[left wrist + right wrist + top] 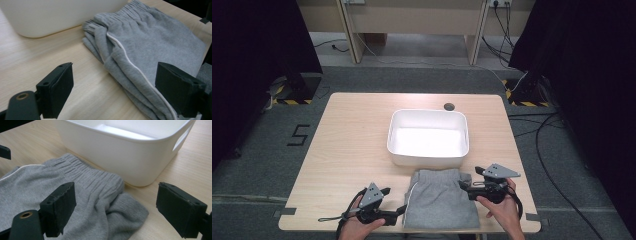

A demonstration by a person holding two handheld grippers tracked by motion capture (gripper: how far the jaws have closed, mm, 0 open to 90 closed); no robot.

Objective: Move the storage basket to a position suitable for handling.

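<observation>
Folded grey sweatpants (440, 199) with a thin white side stripe lie at the table's front edge, just in front of a white plastic bin (428, 137). My left gripper (398, 213) is open at the pants' left edge; in the left gripper view the pants (150, 50) run between its jaws, with the bin (55, 15) behind. My right gripper (465, 186) is open at the pants' right back corner, over the elastic waistband (95, 182). The bin (130, 152) stands right behind that waistband. Neither gripper holds anything.
The bin looks empty and has a handle slot (180, 140) in its end wall. A round cable hole (449, 106) sits at the wooden table's (347, 135) back edge. Cables (542, 145) and stand feet lie on the grey floor around.
</observation>
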